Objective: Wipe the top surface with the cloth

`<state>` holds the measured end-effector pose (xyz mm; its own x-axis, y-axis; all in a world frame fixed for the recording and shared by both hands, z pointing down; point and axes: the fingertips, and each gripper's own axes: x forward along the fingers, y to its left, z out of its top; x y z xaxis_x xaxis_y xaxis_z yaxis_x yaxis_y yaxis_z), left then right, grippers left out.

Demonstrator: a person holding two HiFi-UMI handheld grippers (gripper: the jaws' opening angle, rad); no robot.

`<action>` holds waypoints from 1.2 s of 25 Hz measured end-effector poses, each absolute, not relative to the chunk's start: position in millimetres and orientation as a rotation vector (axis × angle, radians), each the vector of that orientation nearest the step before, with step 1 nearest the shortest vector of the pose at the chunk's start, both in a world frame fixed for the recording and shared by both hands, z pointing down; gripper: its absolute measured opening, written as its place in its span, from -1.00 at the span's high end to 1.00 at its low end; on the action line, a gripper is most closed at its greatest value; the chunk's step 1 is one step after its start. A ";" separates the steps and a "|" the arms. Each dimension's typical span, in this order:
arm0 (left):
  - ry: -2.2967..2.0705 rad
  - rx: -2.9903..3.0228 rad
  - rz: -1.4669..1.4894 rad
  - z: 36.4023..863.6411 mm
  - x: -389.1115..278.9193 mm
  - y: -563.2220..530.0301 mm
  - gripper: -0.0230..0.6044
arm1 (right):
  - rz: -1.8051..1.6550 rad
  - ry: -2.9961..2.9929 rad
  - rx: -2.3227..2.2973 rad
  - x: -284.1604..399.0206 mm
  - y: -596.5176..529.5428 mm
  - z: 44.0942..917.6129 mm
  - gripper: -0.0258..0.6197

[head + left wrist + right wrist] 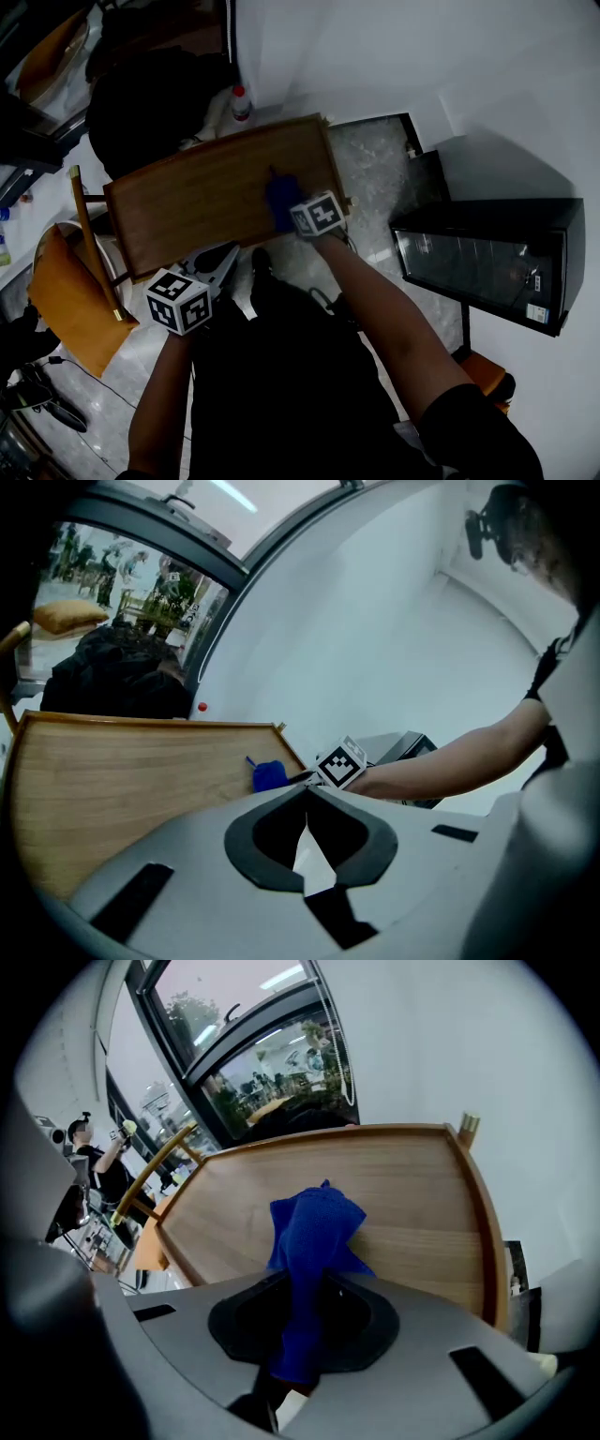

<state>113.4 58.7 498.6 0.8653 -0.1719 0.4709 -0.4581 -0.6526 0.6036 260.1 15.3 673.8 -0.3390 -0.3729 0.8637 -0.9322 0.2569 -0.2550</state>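
Blue cloth (314, 1232) is pinched in our right gripper (305, 1283), over the wooden top (412, 1194); our left gripper (306, 801) is closed, holding nothing.

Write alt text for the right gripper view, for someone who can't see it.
The right gripper clamps a blue cloth, whose bunched end sticks out over a light wooden tabletop with a raised rim. A white wall stands at right and large windows lie beyond the table.

White wall (422, 56) spans the far and right sides. Grey marbled floor (375, 178) runs below it. A black glass-fronted cabinet (487, 253) stands right and an orange chair (66, 309) left. Large windows (253, 1072) are far left, under lit ceiling strip lights (286, 977).
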 end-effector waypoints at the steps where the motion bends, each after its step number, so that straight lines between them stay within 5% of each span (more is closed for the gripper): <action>1: -0.443 2.275 0.488 499.3 117.9 59.4 0.89 | 1.033 -1.833 1.211 271.8 15.6 673.8 0.72; 15: -0.400 2.283 0.446 500.5 139.2 64.4 0.89 | 0.968 -1.573 1.434 353.2 37.5 665.4 0.72; 30: -0.611 2.263 0.379 486.4 66.4 61.5 0.89 | 0.914 -1.504 1.334 357.4 26.1 656.9 0.71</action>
